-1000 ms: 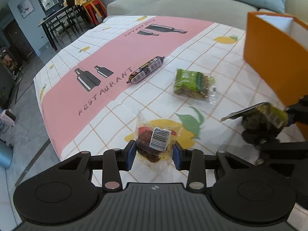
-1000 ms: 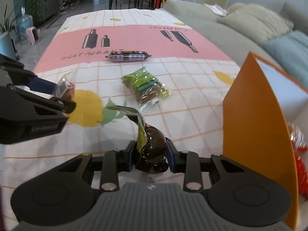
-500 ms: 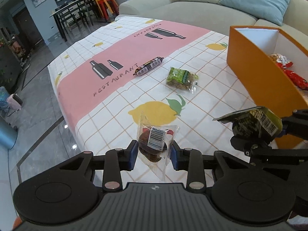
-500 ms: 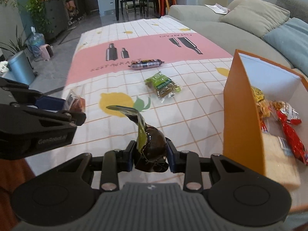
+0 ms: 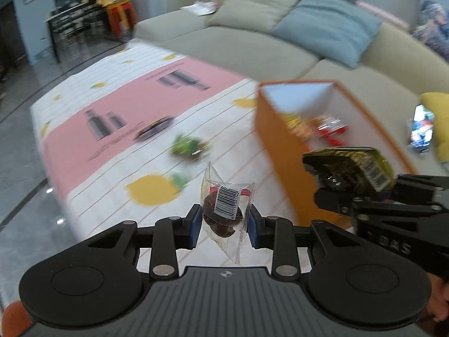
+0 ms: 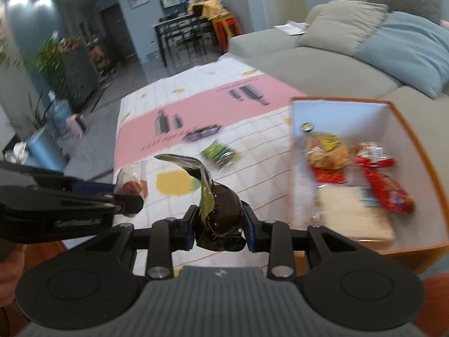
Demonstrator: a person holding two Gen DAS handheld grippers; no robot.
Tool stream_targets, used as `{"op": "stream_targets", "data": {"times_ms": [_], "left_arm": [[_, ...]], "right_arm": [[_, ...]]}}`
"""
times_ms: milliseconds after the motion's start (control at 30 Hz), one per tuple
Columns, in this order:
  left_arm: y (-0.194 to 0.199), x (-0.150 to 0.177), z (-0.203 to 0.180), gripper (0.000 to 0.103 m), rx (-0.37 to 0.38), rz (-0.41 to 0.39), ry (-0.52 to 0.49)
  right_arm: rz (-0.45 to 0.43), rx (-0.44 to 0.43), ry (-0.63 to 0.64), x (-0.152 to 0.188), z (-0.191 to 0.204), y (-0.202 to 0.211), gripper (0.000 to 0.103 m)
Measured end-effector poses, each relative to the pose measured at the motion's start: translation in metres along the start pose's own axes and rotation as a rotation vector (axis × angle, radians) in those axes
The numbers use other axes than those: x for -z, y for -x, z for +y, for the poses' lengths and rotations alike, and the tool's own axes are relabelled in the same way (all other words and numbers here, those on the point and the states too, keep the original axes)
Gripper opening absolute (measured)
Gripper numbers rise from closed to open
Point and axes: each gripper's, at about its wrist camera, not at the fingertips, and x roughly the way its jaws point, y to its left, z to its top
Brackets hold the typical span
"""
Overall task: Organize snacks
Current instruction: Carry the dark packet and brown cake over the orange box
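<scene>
My left gripper is shut on a clear packet with a brown snack and barcode label, held high above the table; that packet also shows in the right wrist view. My right gripper is shut on a dark green packet, also seen in the left wrist view, near the front left corner of the orange box. The box is open and holds several red and yellow snack packs. A green packet and a dark sausage stick lie on the tablecloth.
The table has a pink and white checked cloth with lemon prints. A grey sofa with a blue cushion stands behind the table. A phone lies on the sofa at the right. Floor lies beyond the table's left edge.
Both grippers have risen and moved right toward the orange box, each still holding its packet. The box's inside is now in fuller view.
</scene>
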Motion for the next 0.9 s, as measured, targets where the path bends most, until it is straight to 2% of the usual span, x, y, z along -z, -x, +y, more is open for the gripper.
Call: {"op": "stream_targets", "data": {"times_ms": [133,267,367,533,633,900], "left_arm": [[-0.006,-0.027,-0.028,0.037,0.088,-0.005,-0.038],[-0.018,-0.054,-0.058,0.037,0.191,0.017,-0.083],[-0.034,-0.072,-0.083,0.036,0.233,0.066,-0.136],[-0.070,-0.087,-0.116,0.033,0.217,0.149,-0.220],[-0.090,-0.091,-0.125,0.031,0.188,0.174,-0.251],[-0.123,-0.096,-0.138,0.023,0.082,0.208,-0.336]], "right_arm": [[0.012,0.032,-0.064,-0.015,-0.040,0.009,0.032],[0.079,0.049,-0.143,-0.033,-0.085,0.012,0.032],[0.145,0.089,-0.147,-0.045,-0.111,0.008,0.032],[0.277,0.144,-0.134,-0.051,-0.147,-0.013,0.032],[0.358,0.220,-0.092,-0.048,-0.158,-0.030,0.032],[0.451,0.302,0.004,-0.035,-0.164,-0.059,0.032]]}}
